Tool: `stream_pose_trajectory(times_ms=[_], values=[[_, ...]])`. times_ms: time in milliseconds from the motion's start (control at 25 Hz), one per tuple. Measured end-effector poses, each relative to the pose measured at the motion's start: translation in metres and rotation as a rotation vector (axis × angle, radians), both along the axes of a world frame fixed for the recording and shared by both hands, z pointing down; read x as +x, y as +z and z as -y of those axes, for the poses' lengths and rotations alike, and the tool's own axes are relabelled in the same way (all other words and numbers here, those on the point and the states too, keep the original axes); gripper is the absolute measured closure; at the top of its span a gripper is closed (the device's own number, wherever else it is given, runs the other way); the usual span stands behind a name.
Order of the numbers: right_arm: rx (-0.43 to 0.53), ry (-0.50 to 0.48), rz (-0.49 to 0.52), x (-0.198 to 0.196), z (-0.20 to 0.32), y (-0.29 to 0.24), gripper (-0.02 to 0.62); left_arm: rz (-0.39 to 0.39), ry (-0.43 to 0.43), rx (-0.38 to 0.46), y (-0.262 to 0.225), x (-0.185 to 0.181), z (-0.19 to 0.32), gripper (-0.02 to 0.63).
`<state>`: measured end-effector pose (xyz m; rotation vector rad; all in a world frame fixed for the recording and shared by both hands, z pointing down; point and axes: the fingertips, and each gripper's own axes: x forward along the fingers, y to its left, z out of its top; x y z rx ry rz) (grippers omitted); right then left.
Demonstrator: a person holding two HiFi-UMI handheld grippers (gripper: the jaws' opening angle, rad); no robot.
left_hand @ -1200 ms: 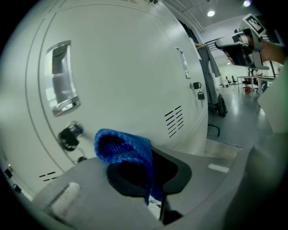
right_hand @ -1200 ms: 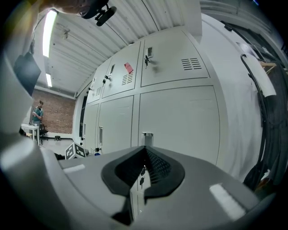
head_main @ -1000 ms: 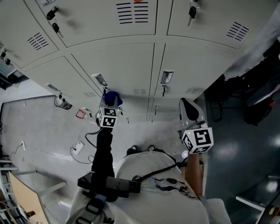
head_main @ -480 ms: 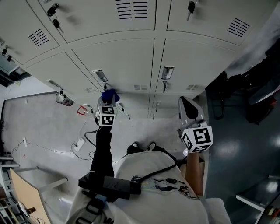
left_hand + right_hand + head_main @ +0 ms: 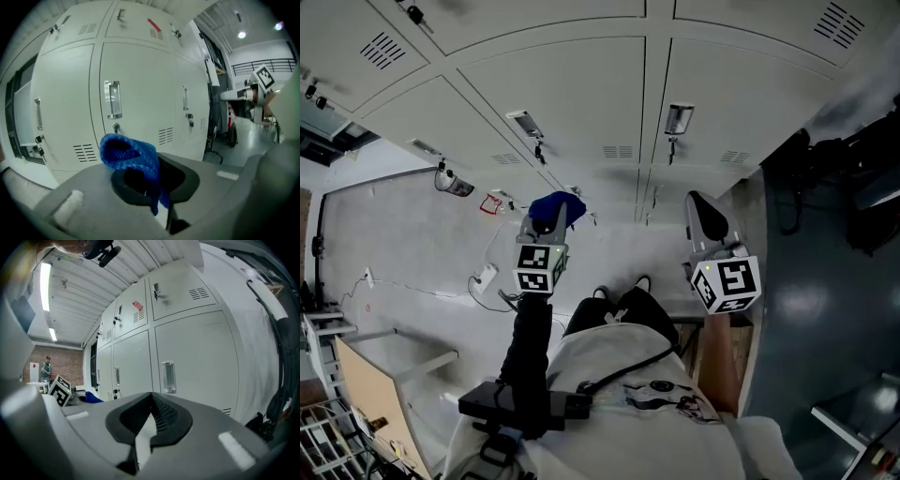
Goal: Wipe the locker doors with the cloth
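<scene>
**Cloth pinched in the left gripper, short of the doors; right gripper idle.**

The left gripper had its jaws pinched on the blue cloth. The cloth bunched above the tips and hung a tail down between them. A locker door stood ahead of that gripper, apart from the cloth, with its handle and lock up beyond the bunch. Off to its right, the right gripper had its jaws pressed together on nothing, facing another door. The pinch seemed to catch only a fold, so dragging across the metal could pull the cloth free. The handle and lock jutted out and might snag it. Leading with the hard tips instead of the bunch could scrape the paint.
</scene>
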<state>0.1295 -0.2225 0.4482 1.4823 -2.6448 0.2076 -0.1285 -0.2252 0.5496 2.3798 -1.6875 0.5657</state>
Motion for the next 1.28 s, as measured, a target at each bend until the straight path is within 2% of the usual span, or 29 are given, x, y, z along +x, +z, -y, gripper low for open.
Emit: stream_pose_trajectory(times_ms=[160, 280, 440, 760, 920, 1120, 1280], values=[[0.007, -0.008, 0.001, -0.027, -0.029, -0.003, 0.594, -0.145, -0.009, 0.050, -0.037, 0.003, -0.034, 0.581], [0.020, -0.006, -0.017, -0.052, -0.058, -0.007, 0.594, -0.200, 0.007, 0.092, -0.058, -0.008, -0.061, 0.581], [0.030, 0.010, -0.020, -0.095, -0.108, -0.004, 0.594, -0.187, 0.041, 0.135, -0.069, -0.042, -0.113, 0.581], [-0.003, 0.024, -0.047, -0.176, -0.220, 0.001, 0.594, -0.179, 0.062, 0.156, -0.083, -0.113, -0.218, 0.581], [-0.005, 0.034, -0.068, -0.191, -0.258, -0.005, 0.594, -0.188, 0.078, 0.160, -0.091, -0.118, -0.251, 0.581], [-0.014, 0.038, -0.080, -0.188, -0.292, -0.005, 0.595, -0.211, 0.078, 0.145, -0.094, -0.108, -0.286, 0.581], [-0.007, 0.023, -0.072, -0.181, -0.308, -0.006, 0.595, -0.195, 0.054, 0.187, -0.108, -0.100, -0.307, 0.581]])
